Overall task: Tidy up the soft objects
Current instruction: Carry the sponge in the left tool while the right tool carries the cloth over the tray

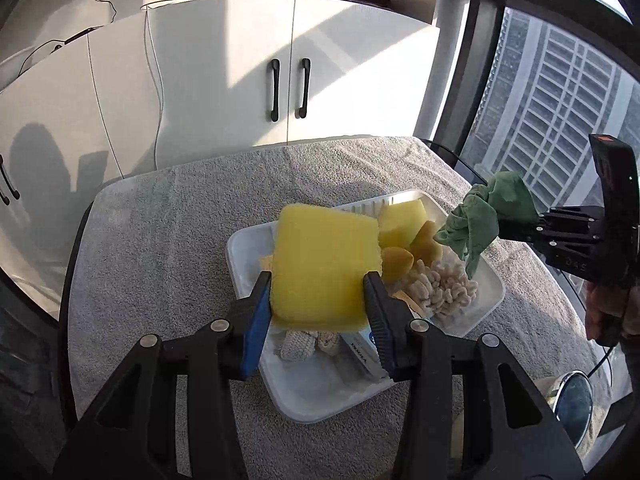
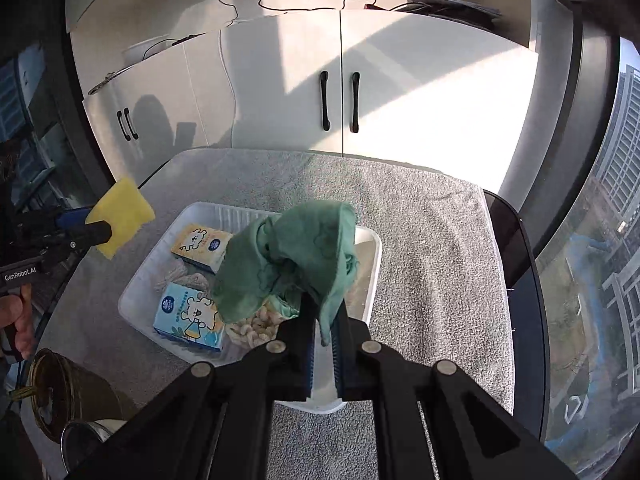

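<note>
My left gripper [image 1: 318, 294] is shut on a large yellow sponge [image 1: 324, 264], held in the air over the white tray [image 1: 304, 404]. The same sponge [image 2: 122, 216] shows at the left of the right wrist view, left of the tray [image 2: 370, 240]. My right gripper [image 2: 324, 320] is shut on a crumpled green cloth [image 2: 288, 260], which hangs above the tray. In the left wrist view that cloth [image 1: 480, 220] hangs over the tray's right corner. Inside the tray lie smaller yellow sponges [image 1: 404, 228], a cream chenille pad [image 1: 436, 286], knitted cloths [image 1: 300, 344] and two tissue packs [image 2: 188, 318].
A grey towel [image 2: 432, 248] covers the dark round table. White cabinets [image 1: 224, 80] with black handles stand behind it. A window [image 1: 552, 92] runs along the right. A woven basket [image 2: 52, 392] and a round metal lid [image 1: 574, 404] sit near the table's front edge.
</note>
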`<act>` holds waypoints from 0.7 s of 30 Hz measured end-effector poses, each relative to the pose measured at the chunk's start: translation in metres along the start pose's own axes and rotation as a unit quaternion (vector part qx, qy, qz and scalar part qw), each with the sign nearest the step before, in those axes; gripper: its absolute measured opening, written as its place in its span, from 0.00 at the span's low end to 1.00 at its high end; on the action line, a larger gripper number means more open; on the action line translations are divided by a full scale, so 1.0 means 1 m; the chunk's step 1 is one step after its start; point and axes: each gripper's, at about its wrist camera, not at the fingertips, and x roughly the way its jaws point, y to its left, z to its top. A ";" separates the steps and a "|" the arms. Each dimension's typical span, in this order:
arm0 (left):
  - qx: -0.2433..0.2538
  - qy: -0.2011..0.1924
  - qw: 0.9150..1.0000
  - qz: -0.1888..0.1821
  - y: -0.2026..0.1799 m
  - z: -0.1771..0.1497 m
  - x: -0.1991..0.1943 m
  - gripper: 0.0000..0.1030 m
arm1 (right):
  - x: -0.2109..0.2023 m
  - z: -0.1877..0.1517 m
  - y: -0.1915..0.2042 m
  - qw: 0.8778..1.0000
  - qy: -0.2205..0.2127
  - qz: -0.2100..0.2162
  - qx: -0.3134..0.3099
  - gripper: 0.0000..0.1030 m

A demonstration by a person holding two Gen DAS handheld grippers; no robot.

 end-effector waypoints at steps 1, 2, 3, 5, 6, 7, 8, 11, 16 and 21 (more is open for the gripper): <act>0.005 0.005 1.000 -0.001 -0.001 -0.001 0.010 0.42 | 0.010 -0.002 0.001 1.000 0.008 0.002 -0.001 0.08; 0.006 0.007 1.000 -0.001 -0.001 0.000 0.019 0.42 | 0.019 -0.004 0.002 1.000 0.014 0.002 -0.004 0.08; 0.006 0.011 1.000 -0.004 -0.002 -0.001 0.027 0.42 | 0.027 -0.005 0.004 1.000 0.018 0.001 -0.006 0.08; 0.012 0.019 1.000 -0.003 -0.005 -0.006 0.042 0.42 | 0.035 -0.006 0.006 1.000 0.020 0.007 -0.008 0.08; 0.017 0.023 1.000 -0.002 -0.007 -0.008 0.048 0.42 | 0.037 -0.007 0.008 1.000 0.020 0.010 -0.011 0.08; 0.022 0.026 0.999 -0.002 -0.009 -0.010 0.053 0.42 | 0.039 -0.007 0.010 1.000 0.019 0.011 -0.015 0.08; 0.027 0.026 0.999 0.001 -0.011 -0.012 0.056 0.42 | 0.040 -0.006 0.013 1.000 0.018 0.009 -0.022 0.08; 0.026 0.025 0.999 -0.001 -0.011 -0.015 0.060 0.43 | 0.037 -0.001 0.026 0.999 0.008 0.007 -0.042 0.08; 0.026 0.024 0.999 0.006 -0.011 -0.017 0.065 0.46 | 0.035 0.004 0.042 0.998 0.009 0.048 -0.049 0.08; 0.019 0.025 0.999 0.018 -0.007 -0.018 0.067 0.60 | 0.048 -0.003 0.041 0.997 0.035 0.051 -0.042 0.13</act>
